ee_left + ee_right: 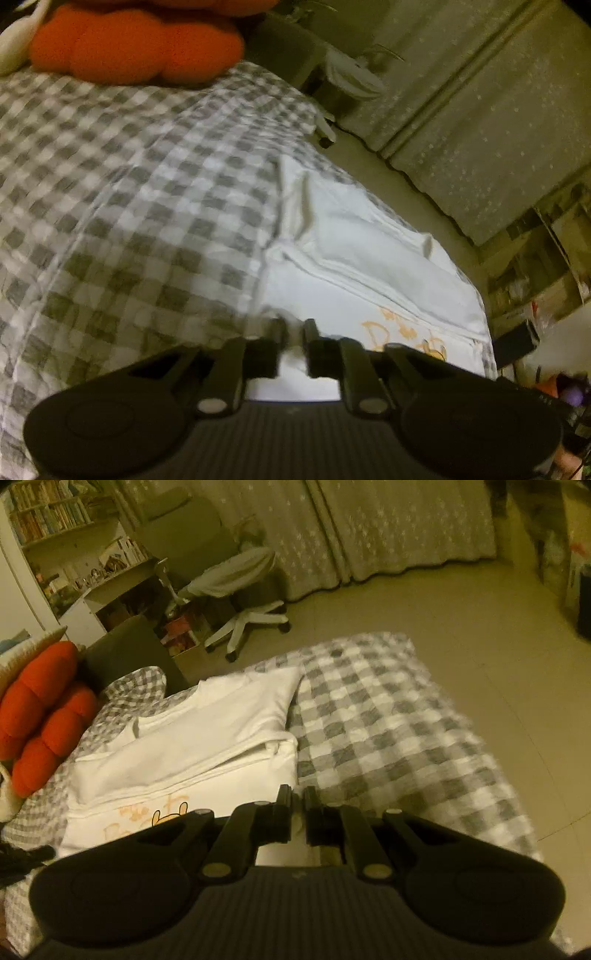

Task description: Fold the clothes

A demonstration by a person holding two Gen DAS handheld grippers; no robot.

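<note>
Pinching the white shirt's (pixel 207 734) near hem, both nearly-closed grippers: left (pixel 294 332), right (pixel 294 799).

No legible text anywhere: the white shirt (pixel 369 266) (pixel 207 738) bears an orange print with letter-like strokes beside a cartoon figure, too blurred to read, and the spines on the bookshelf (pixel 51 513) are too small.

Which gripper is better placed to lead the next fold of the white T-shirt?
Neither clearly; both seem to pinch the near hem. The left gripper sits at the left corner of the white T-shirt on the checkered bedspread, the right gripper at its right corner. Probably lift together.
</note>
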